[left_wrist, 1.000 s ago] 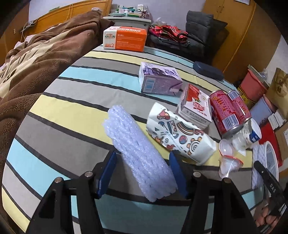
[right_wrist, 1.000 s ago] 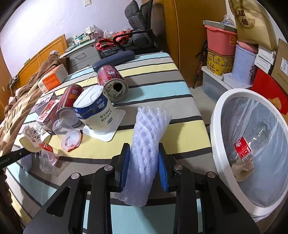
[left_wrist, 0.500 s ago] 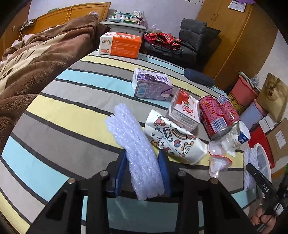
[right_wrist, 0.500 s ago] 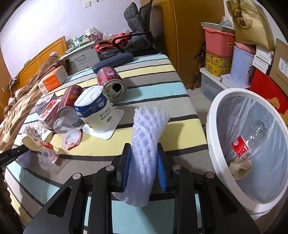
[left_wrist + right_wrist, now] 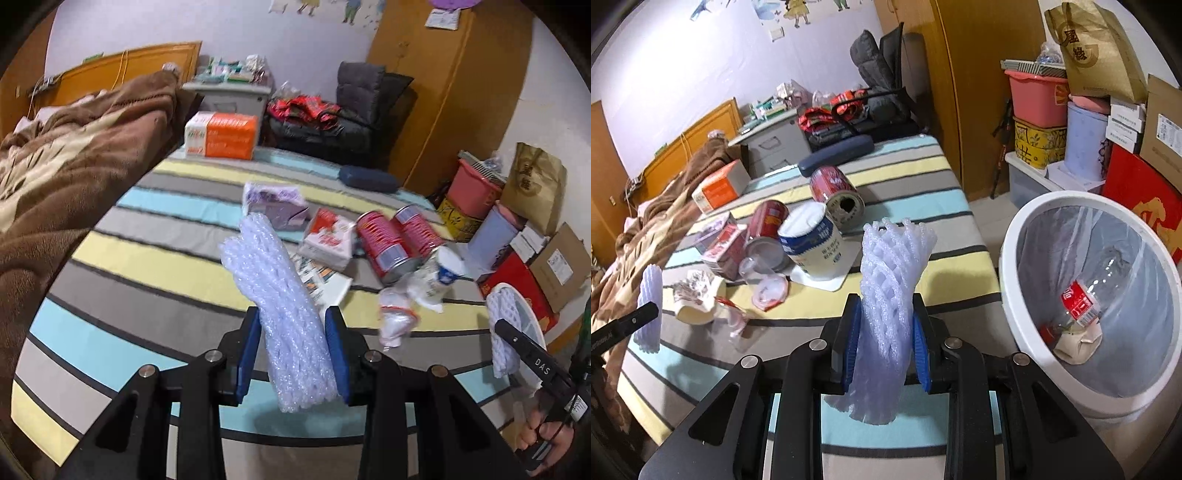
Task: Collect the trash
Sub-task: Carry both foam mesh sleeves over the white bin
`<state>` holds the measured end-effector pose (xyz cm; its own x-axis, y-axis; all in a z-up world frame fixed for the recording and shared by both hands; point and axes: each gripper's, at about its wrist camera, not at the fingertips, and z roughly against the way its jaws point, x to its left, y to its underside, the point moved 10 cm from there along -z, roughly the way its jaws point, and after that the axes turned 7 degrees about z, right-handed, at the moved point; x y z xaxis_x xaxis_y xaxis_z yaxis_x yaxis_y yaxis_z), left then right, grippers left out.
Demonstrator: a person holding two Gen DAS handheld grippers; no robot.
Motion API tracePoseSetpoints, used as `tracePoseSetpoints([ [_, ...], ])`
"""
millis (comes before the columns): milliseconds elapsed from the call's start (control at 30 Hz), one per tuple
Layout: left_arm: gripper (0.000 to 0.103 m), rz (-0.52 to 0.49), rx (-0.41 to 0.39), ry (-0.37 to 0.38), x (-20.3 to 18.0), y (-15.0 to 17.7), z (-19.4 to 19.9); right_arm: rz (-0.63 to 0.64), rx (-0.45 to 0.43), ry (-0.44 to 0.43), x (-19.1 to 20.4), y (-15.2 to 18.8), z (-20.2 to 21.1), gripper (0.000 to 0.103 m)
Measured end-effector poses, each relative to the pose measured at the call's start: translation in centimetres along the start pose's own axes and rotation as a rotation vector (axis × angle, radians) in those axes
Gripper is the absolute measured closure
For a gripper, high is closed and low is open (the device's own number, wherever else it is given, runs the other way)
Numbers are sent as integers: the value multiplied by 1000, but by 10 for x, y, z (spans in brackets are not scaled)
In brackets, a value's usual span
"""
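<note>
Through the left wrist view I saw my left gripper [image 5: 291,354] with its blue-padded jaws closed on a foam net sleeve [image 5: 284,314], a white, translucent tube of woven foam mesh, its body pinched between the pads and its upper end leaning up and to the left, clear of the striped bed [image 5: 147,266]. My right gripper [image 5: 884,345] had its jaws clamped on a second foam net sleeve [image 5: 890,295] of the same kind, squeezed narrow at the pads, with the open lattice end flaring upward and a ragged end hanging below. That one sat over the bed's edge, just beside the white trash bin [image 5: 1008,258], which was lined with a clear bag and held a clear plastic bottle [image 5: 1086,295] with a red label.

Other litter lay on the bed: two red cans [image 5: 399,240], a blue-and-white tub [image 5: 812,245], a red-and-white carton [image 5: 328,240], a purple carton [image 5: 275,206], a patterned paper cup [image 5: 694,308] and clear plastic cups [image 5: 764,273].
</note>
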<state>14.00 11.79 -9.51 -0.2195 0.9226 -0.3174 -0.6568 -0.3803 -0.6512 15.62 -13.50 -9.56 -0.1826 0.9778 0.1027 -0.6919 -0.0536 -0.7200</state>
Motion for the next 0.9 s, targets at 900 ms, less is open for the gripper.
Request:
tracePoseSetpoints([
  [900,66,-371,-7,292,-204,28,20,-41,-167,217,-80,-12,83,76],
])
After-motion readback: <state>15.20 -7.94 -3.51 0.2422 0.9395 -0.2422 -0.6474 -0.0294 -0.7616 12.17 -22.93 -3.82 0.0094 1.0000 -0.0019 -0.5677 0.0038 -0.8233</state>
